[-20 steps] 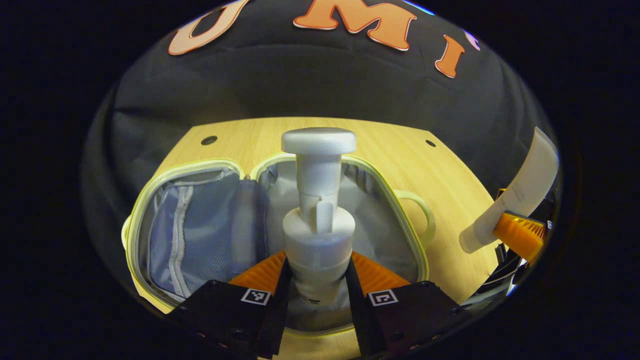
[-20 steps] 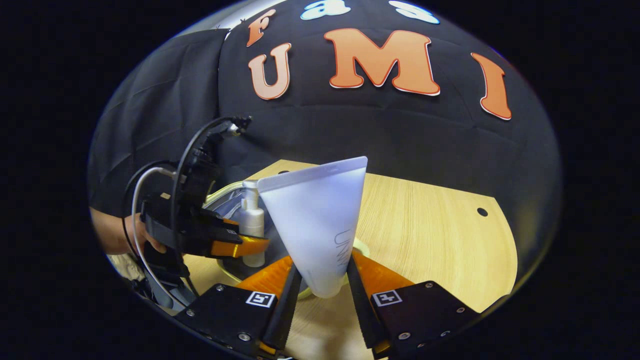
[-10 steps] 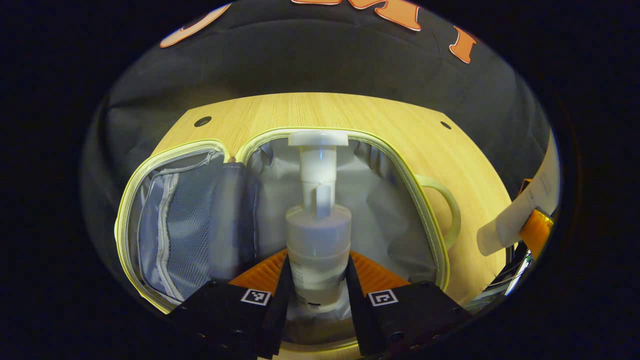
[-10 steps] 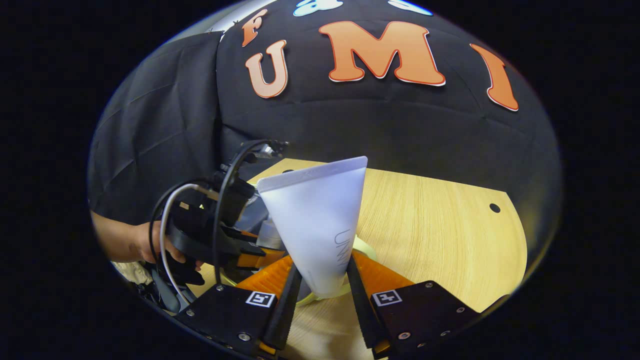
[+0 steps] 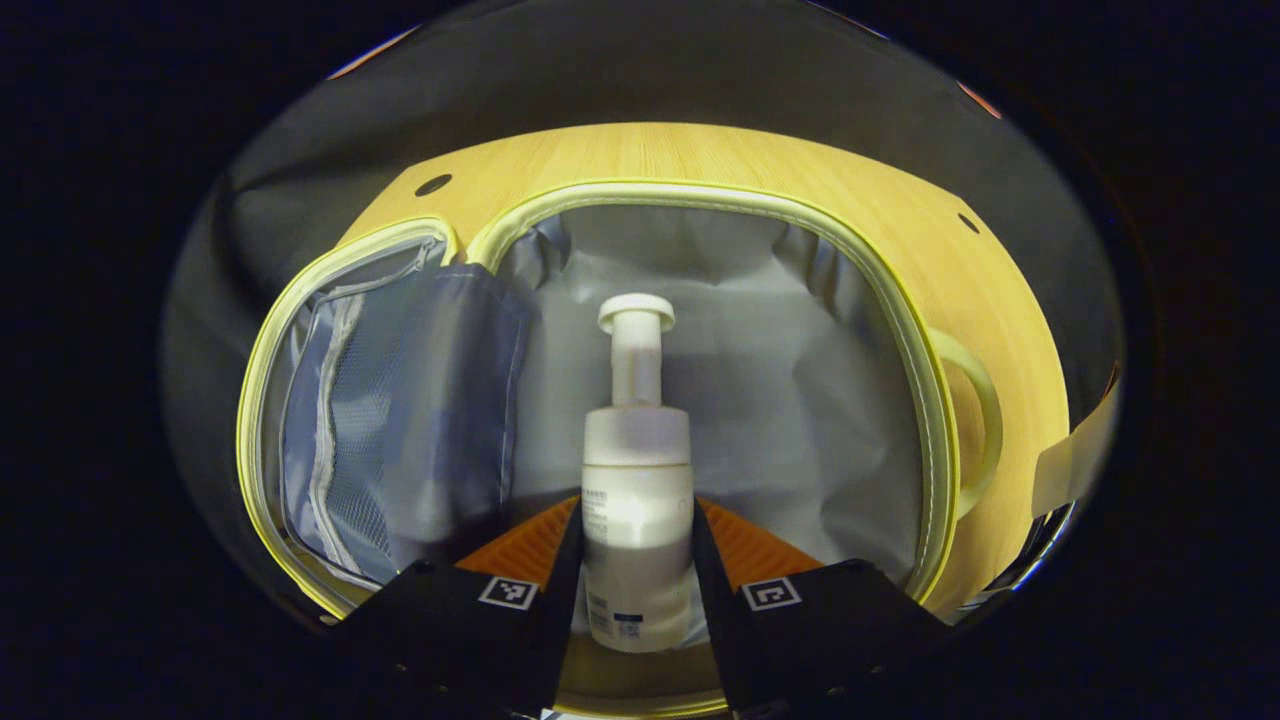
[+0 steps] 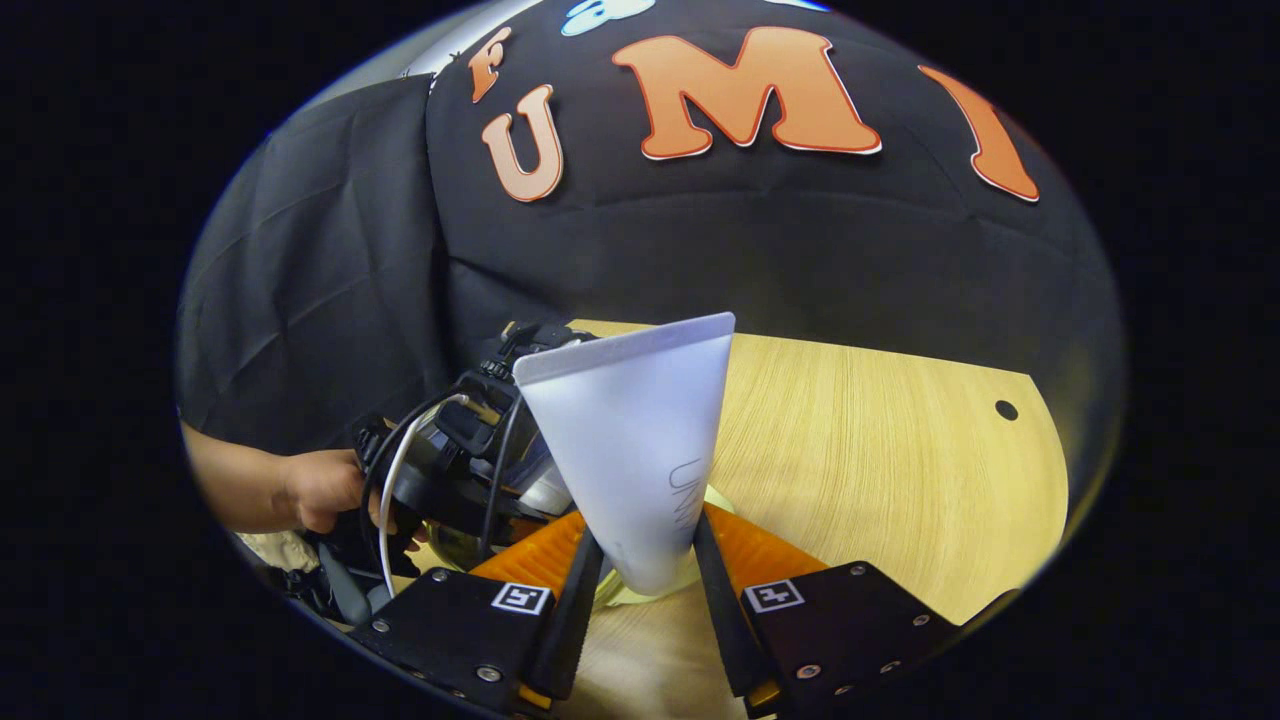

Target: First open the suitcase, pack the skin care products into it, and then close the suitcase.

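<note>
While the suitcase [image 5: 905, 330] lies open flat on the wooden table [image 5: 700, 160], the left gripper view reads left to right: mesh zip pocket [image 5: 350, 400] in the lid half, grey-lined main half, loop handle [image 5: 975, 420] at the right rim. Left gripper [image 5: 637, 560] is clamped on the white pump bottle [image 5: 637, 500], both fingers on its body, bottle upright over the main half's lining. Right gripper view: a hand [image 6: 320, 485] holds the left gripper's body at left; right gripper [image 6: 648, 560] pinches the white tube [image 6: 630, 440] near its narrow end, flat crimped end up, above the table.
</note>
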